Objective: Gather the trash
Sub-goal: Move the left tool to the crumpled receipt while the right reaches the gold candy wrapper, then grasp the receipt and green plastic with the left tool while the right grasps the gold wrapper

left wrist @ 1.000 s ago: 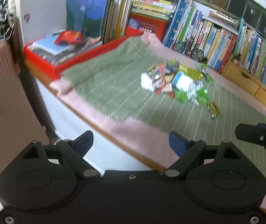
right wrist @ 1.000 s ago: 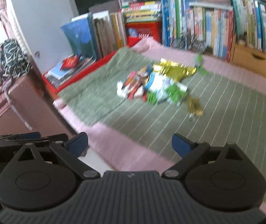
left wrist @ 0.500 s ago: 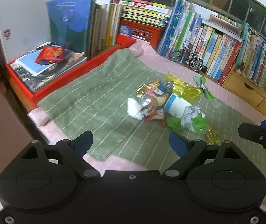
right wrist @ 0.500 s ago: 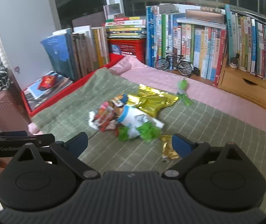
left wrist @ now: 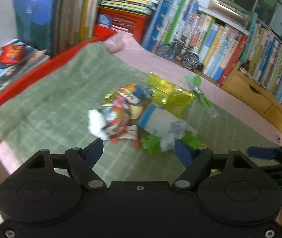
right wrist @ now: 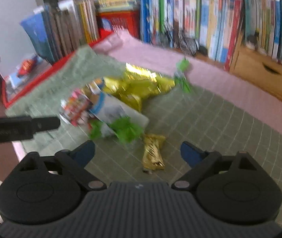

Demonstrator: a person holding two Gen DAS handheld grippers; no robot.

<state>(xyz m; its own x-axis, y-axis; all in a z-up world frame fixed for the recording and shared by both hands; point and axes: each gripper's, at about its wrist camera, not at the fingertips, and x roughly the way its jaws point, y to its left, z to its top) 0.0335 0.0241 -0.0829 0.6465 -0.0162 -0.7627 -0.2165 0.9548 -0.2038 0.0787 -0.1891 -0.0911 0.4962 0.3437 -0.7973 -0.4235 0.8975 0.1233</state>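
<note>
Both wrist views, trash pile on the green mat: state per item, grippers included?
left gripper: jaws closing, nothing between them, short of the pile
right gripper: jaws closing, nothing gripped, gold wrapper ahead between the fingers
gold wrapper: crumpled, lying alone on the green mat
yellow foil bag: flattened, torn open
white-and-blue bag: lying on its side in the pile
green wrappers: crumpled
white tissue: balled up

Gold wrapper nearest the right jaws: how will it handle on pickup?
The gold wrapper looks crumpled and flattened, so probably light and floppy, apt to crush under the closing jaws. Its shiny foil surface may be slippery. It lies flat on the green blanket, so rolling seems unlikely.
</note>
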